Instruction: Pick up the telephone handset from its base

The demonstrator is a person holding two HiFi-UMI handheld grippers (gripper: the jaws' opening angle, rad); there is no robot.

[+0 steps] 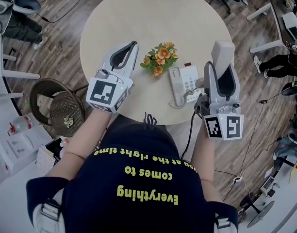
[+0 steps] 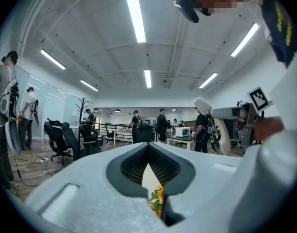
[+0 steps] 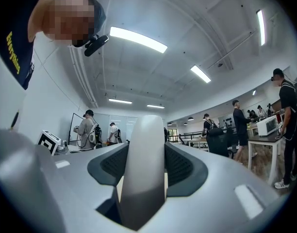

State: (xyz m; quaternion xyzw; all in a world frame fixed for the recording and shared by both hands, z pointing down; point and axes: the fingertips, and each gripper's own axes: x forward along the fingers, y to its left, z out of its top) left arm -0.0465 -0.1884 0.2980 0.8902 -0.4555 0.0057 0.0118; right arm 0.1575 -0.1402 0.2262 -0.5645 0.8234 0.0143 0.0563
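The white telephone base point(image 1: 189, 81) lies on the round table point(image 1: 139, 18), its keypad showing, right of the flowers. A long white handset point(image 1: 222, 52) stands out of my right gripper point(image 1: 222, 71), off the base, to its right over the table's edge. In the right gripper view the handset point(image 3: 146, 130) fills the gap and both pads press on it, so the right gripper point(image 3: 146, 154) is shut on it. My left gripper point(image 1: 133, 44) hovers left of the flowers, shut and empty. In the left gripper view, the left gripper point(image 2: 148, 149) has its jaws together.
A small bunch of orange flowers point(image 1: 159, 58) stands between the grippers. A black cable point(image 1: 189, 132) hangs from the table's near edge. A wicker stool point(image 1: 66, 111) is at the left. Office chairs, desks and several people stand around the room.
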